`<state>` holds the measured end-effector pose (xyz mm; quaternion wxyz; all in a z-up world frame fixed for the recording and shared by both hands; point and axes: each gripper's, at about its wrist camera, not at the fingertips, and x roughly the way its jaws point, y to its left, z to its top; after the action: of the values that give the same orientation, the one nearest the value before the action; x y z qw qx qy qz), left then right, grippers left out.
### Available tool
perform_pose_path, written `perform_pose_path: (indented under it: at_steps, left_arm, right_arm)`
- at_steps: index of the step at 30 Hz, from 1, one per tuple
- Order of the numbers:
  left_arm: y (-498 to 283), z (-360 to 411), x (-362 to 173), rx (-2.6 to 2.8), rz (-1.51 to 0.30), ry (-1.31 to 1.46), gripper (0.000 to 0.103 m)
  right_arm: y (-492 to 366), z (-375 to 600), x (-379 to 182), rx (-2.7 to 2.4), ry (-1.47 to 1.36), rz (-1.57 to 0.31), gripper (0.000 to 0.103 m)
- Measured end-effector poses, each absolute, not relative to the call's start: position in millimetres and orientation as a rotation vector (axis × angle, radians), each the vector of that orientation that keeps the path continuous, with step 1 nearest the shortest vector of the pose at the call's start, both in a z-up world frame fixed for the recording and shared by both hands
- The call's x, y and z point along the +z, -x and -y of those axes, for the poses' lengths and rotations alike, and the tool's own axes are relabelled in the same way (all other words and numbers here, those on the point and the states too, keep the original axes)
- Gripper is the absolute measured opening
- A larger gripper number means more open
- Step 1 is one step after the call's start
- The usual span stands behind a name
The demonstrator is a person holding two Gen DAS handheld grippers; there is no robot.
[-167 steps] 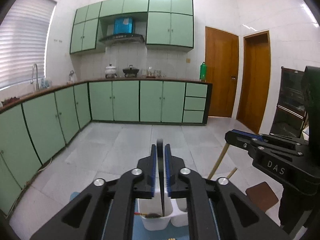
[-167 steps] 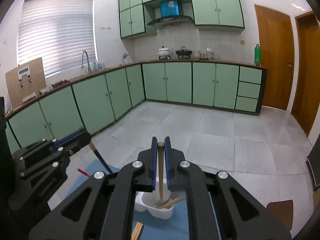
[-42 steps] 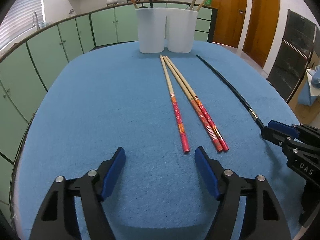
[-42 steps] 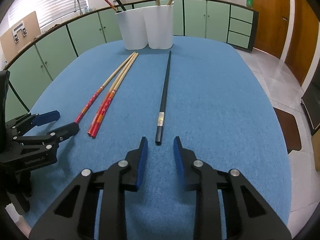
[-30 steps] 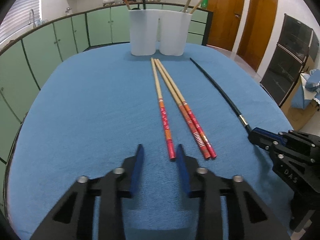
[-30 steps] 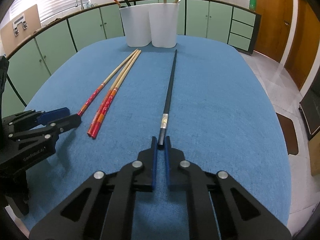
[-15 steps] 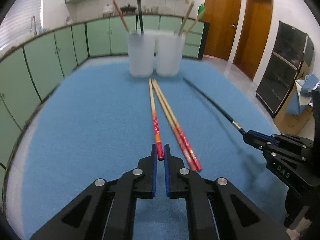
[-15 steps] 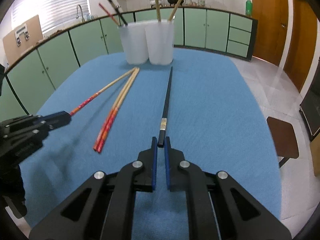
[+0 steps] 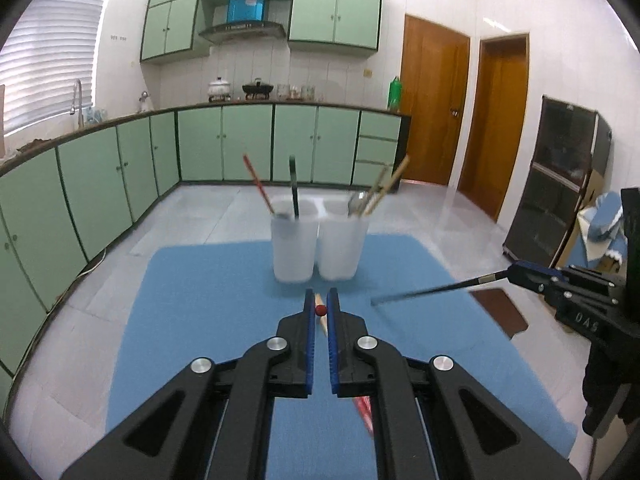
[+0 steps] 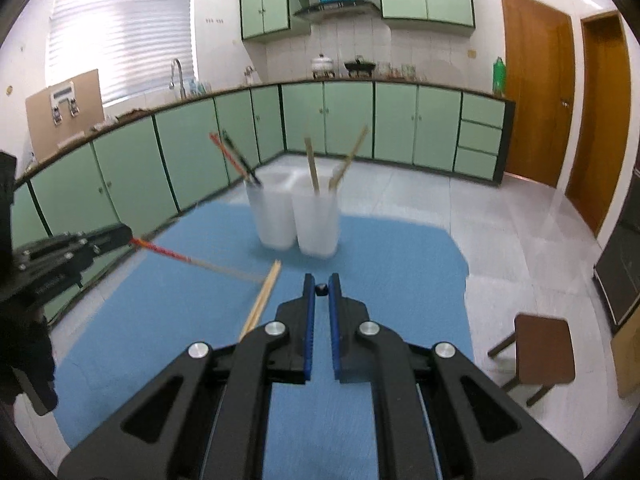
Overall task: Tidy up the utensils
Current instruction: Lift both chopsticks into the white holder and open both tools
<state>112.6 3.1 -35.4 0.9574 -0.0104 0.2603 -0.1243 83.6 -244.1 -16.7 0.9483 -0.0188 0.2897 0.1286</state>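
The left gripper [image 9: 320, 310] pinches a red-tipped chopstick [image 10: 168, 254], and the right gripper [image 10: 321, 289] pinches a black chopstick [image 9: 436, 290], both short of the white utensil holder [image 9: 320, 246]. Held only by their ends, the sticks could swivel and miss the holder's openings.

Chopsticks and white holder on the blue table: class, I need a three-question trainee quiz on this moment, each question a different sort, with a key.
1. True or false: the left gripper is shut on a red-tipped chopstick.
2. What does the right gripper hold? A) spoon B) black chopstick C) nothing
3. How many chopsticks lie on the blue table cover, unheld?

Key: 1 true; 2 B; 3 two, the pair lying side by side before the white holder.
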Motion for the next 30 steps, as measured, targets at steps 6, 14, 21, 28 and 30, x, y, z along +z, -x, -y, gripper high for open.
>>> perform_pose_path:
  at_steps: [6, 14, 21, 28, 30]
  left_arm:
    - [-131, 2, -10, -0.277, -0.485, -0.008, 0.005]
    - [-161, 9, 9, -0.320, -0.473, -0.005, 0.005]
    - [-178, 17, 43, -0.343, -0.403, 0.003, 0.005]
    - [-215, 29, 95, -0.326, -0.286, -0.010, 0.005]
    - [-226, 31, 104, -0.315, -0.266, -0.018, 0.005]
  right_arm:
    - [-111, 244, 21, 0.314, 0.038, -0.576, 0.006]
    - [-141, 242, 51, 0.355, 0.035, -0.585, 0.006]
    - [-167, 239, 99, 0.367, 0.042, -0.510, 0.006]
    - [-213, 238, 158, 0.332, 0.046, -0.397, 0.006]
    - [-230, 238, 172, 0.331, 0.031, -0.368, 0.006]
